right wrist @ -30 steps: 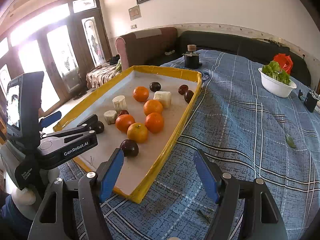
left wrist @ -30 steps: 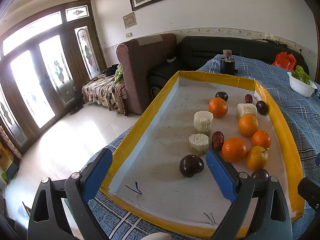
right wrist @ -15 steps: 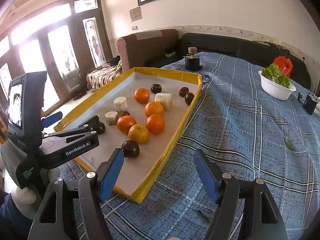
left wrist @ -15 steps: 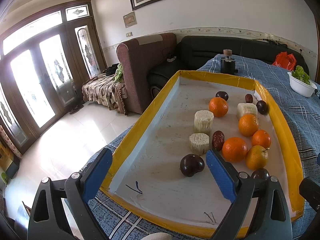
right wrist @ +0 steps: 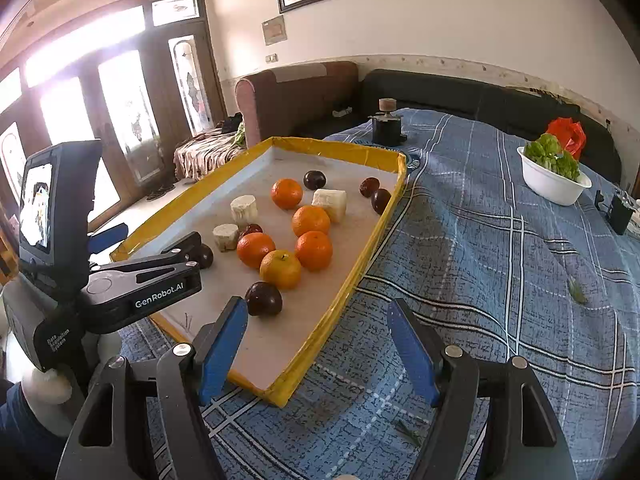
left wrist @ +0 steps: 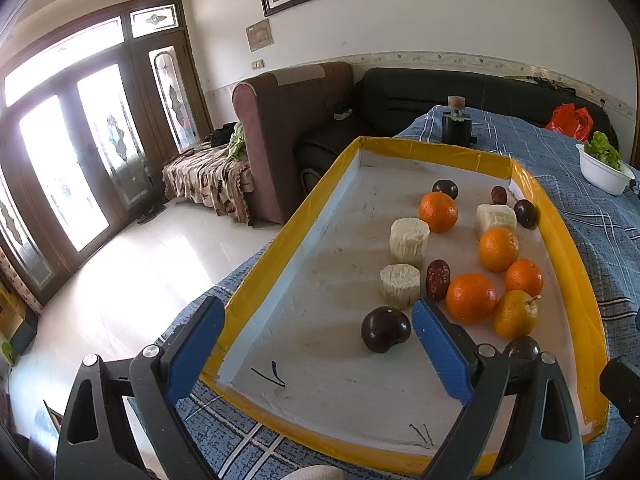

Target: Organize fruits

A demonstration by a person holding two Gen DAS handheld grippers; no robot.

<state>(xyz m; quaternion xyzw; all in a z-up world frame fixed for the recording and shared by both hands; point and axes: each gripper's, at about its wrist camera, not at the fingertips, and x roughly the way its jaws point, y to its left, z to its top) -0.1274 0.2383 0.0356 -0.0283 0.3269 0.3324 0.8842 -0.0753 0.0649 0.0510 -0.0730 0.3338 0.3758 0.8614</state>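
Observation:
A yellow-rimmed white tray (left wrist: 280, 236) (right wrist: 356, 272) on the blue checked cloth holds several oranges (left wrist: 471, 298) (right wrist: 314, 250), dark plums (left wrist: 385, 329) (right wrist: 263, 299), red dates (left wrist: 438, 279) and white sugarcane chunks (left wrist: 409, 236) (right wrist: 244, 208). My left gripper (left wrist: 316, 344) is open and empty over the tray's near left corner, a plum just ahead between its fingers. My right gripper (right wrist: 316, 350) is open and empty over the tray's near right corner. The left gripper's body shows in the right wrist view (right wrist: 140, 280).
A white bowl of lettuce (right wrist: 554, 178) (left wrist: 602, 168) stands at the far right of the table. A black holder with a cork (right wrist: 386, 128) (left wrist: 456, 124) stands behind the tray. Sofas and glass doors lie beyond the table edge on the left.
The right gripper's view has shifted slightly, so the tray sits a little lower and nearer. The left gripper has hardly moved. Both stay open.

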